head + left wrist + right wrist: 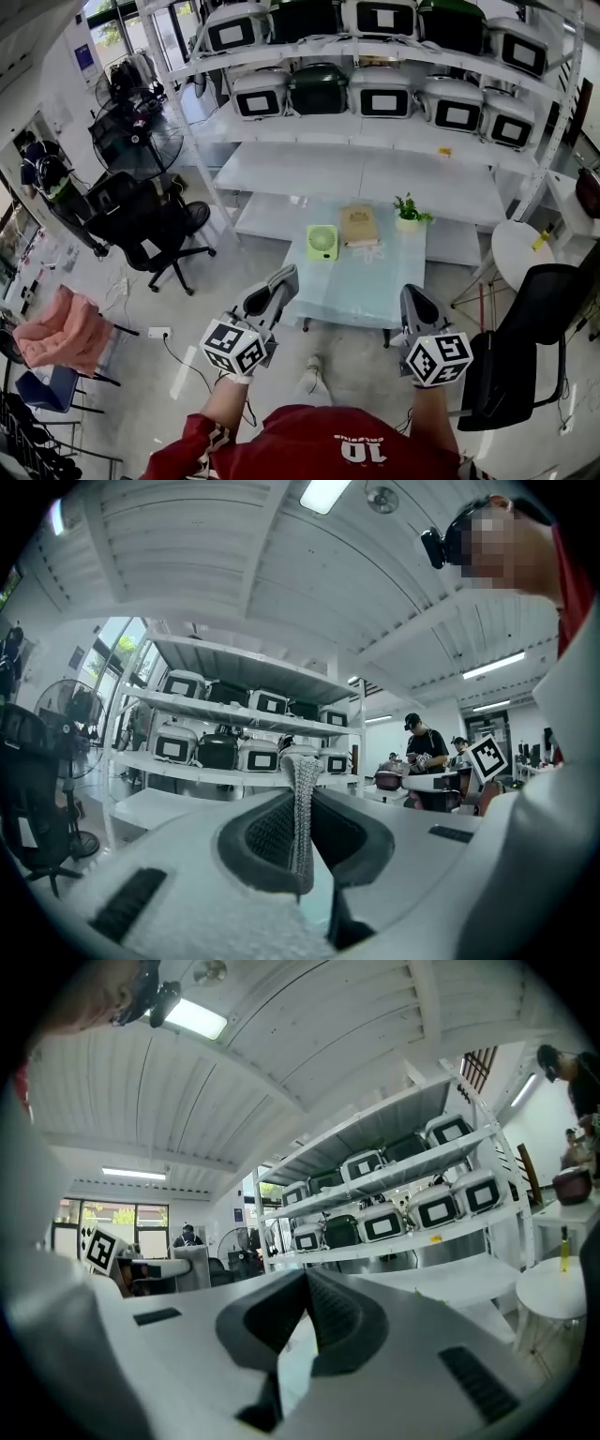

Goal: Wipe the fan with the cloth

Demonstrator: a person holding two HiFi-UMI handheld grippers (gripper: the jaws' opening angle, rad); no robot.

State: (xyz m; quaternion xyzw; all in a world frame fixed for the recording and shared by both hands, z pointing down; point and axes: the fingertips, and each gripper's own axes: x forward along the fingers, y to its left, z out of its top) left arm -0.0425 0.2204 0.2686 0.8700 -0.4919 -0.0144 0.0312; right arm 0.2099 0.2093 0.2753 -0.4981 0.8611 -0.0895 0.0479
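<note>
Your left claw pinches grey cloth (soft, limp, folds). Your right claw pressed together, empty. Small green fan upright on desk ahead: likely light, tippy; steady its housing.

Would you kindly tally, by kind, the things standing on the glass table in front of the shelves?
green fan: 1
brown box: 1
potted plant: 1
Total: 3
</note>
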